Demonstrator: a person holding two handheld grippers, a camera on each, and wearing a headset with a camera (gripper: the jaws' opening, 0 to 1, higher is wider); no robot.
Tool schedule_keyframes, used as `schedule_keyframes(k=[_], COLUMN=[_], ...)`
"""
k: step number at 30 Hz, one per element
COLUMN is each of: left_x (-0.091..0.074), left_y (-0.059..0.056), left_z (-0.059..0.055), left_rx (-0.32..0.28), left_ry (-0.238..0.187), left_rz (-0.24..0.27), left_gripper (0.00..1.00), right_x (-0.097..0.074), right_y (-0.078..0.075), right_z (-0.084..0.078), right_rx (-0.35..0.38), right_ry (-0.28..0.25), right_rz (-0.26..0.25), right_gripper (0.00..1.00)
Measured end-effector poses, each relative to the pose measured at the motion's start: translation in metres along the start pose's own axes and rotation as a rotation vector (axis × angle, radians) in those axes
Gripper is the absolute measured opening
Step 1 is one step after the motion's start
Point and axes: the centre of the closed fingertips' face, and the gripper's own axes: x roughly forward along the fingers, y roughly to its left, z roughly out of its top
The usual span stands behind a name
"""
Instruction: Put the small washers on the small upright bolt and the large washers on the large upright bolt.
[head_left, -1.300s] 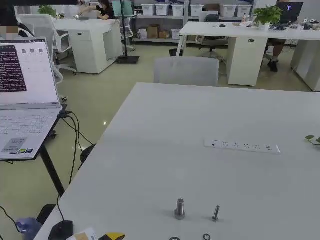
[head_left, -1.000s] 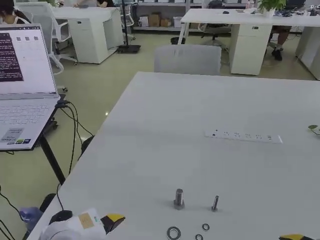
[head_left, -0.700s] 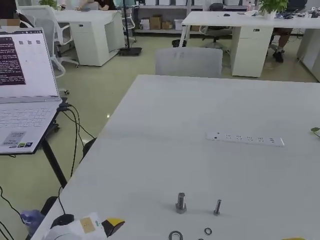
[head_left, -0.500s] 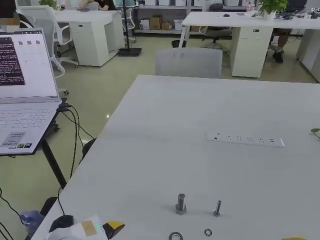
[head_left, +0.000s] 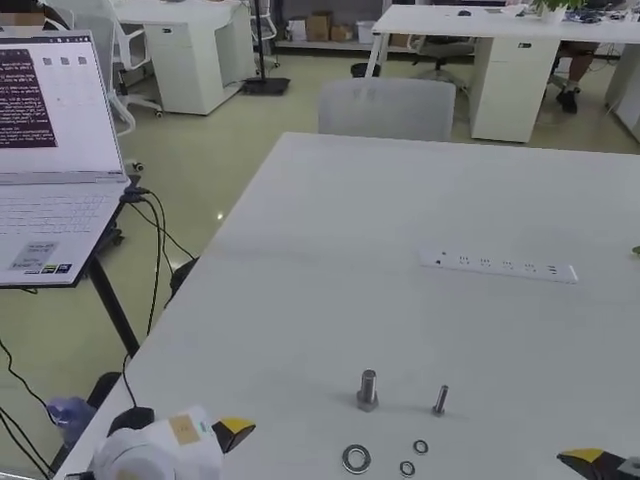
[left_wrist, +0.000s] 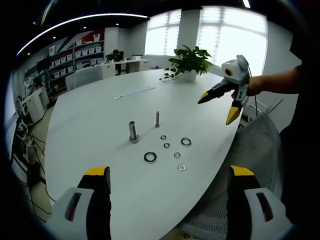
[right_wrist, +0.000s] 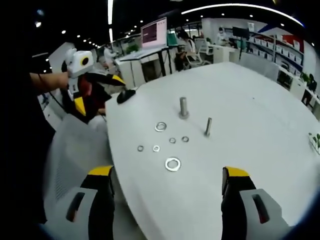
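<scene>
Head view: the large upright bolt (head_left: 368, 390) and the small upright bolt (head_left: 440, 401) stand side by side close to the near edge of the desk (head_left: 330, 260), the large one on the left, both shafts bare.
Washers: two large washers (left_wrist: 150, 157) and four small washers (left_wrist: 166, 145) lie flat and loose on the desk between the bolts and the near edge, as the left gripper view counts them; none touches a bolt.
Left tongs (left_wrist: 169, 172): jaws wide apart with nothing between them, held in the air off the near left corner of the desk, well apart from the washers.
Right tongs (right_wrist: 167, 172): jaws wide apart and empty, held in the air by the near edge, to the right of the washers.
Power strip (head_left: 497, 266): flat on the desk, farther back than the bolts, toward the right edge.
Laptop (head_left: 50, 170): open, off the left edge of the desk.
Chair (head_left: 387, 108): grey, pushed against the far edge.
</scene>
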Motion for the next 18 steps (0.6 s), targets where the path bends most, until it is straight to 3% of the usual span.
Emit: schedule_keyframes(k=[2, 12, 18], left_x=[0.001, 0.003, 0.006], left_y=[0.001, 0.003, 0.003], left_z=[-0.003, -0.008, -0.007], left_rx=[-0.007, -0.018, -0.015], left_ry=[0.017, 0.025, 0.032], left_rz=[0.006, 0.019, 0.014], left_gripper=[0.98, 0.97, 0.96], right_x=[0.004, 0.032, 0.04], right_y=[-0.003, -0.013, -0.018], right_z=[0.001, 0.015, 0.025], right_rx=[-0.036, -0.156, -0.205], right_ry=[0.025, 0.082, 0.08], right_rz=[0.003, 0.036, 0.045], right_gripper=[0.85, 0.78, 0.71])
